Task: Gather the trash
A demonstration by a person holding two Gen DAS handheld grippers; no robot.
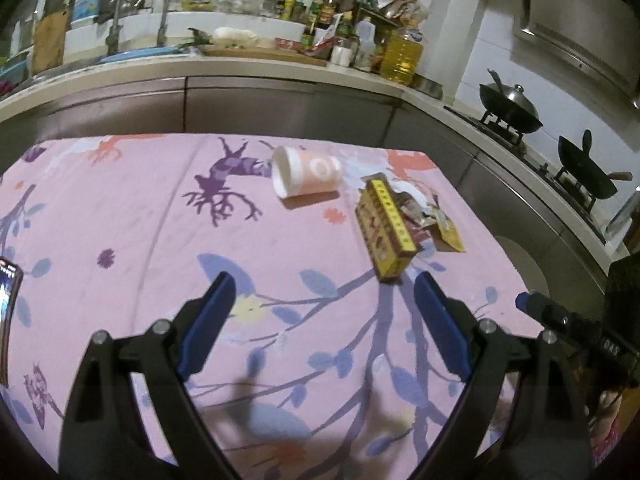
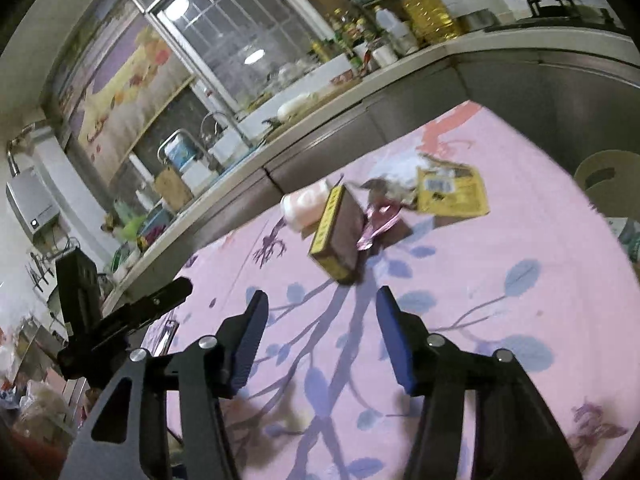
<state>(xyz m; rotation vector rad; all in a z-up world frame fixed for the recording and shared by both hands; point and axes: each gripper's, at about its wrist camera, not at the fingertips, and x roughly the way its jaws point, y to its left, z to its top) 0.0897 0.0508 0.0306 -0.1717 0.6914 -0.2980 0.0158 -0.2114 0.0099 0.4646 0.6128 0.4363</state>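
Left wrist view: phone (image 1: 9, 316) at the table's left edge, left gripper (image 1: 324, 300) spread wide, nothing held, above the pink floral tablecloth (image 1: 120, 220). Paper cup (image 1: 306, 172) lies tipped on its side; yellow box (image 1: 386, 230) beside crumpled wrappers (image 1: 434, 216). Right wrist view: right gripper (image 2: 322, 306) also spread, empty, box (image 2: 336, 236) just ahead.

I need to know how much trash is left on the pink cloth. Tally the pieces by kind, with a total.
Cup, on its side: 1
Box, yellow and brown: 1
Yellow packet: 1
Pink wrapper: 1
Other crumpled scraps in the same heap: too tangled to count
Total clearly told apart: 4
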